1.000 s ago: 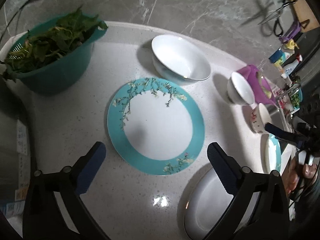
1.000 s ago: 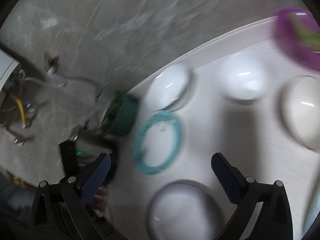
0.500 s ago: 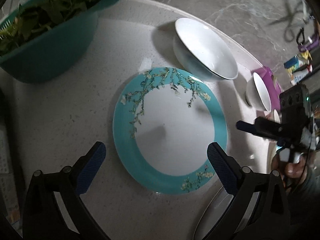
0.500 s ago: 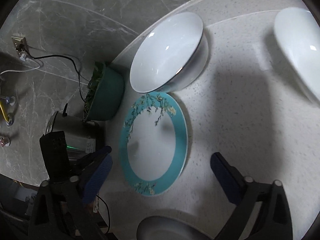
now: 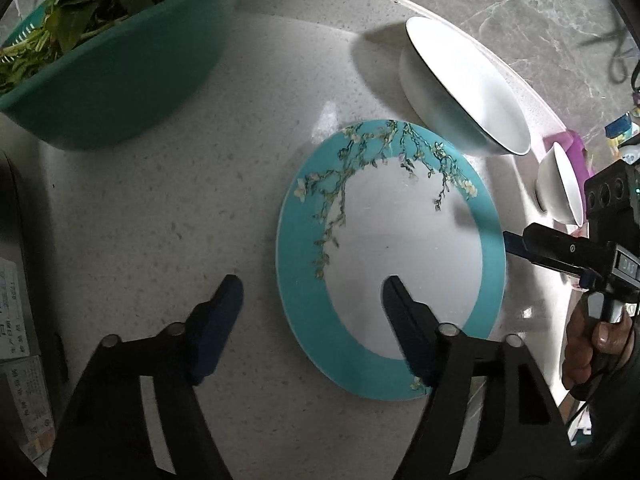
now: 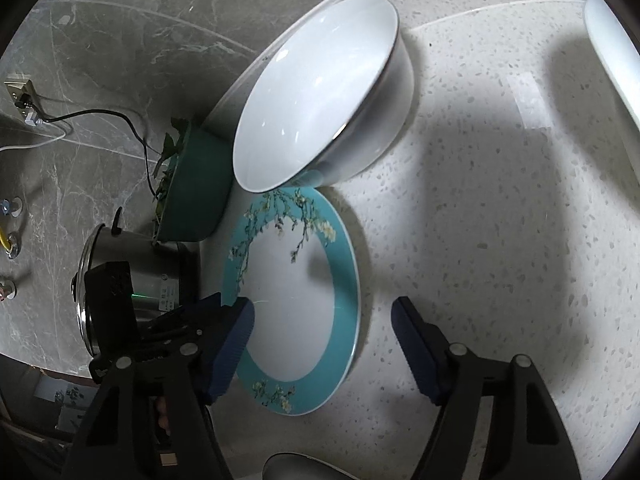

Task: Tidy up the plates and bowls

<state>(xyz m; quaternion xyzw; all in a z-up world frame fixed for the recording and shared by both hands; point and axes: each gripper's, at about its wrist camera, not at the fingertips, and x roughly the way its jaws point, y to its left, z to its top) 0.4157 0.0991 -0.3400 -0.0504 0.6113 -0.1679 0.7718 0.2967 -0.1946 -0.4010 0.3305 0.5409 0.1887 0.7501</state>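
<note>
Left wrist view shows your left gripper straddling the teal plate's rim, jaws spread but just narrowing; the right gripper likewise. Plate lies mid-counter beside the white bowl. Pinch the rim squarely, lift level.

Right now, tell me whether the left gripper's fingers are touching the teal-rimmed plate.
Cannot tell. In the left wrist view the left gripper straddles the plate's near rim, jaws open, one finger overlapping the plate, the other over bare counter; neither contact nor gap shows plainly.
</note>
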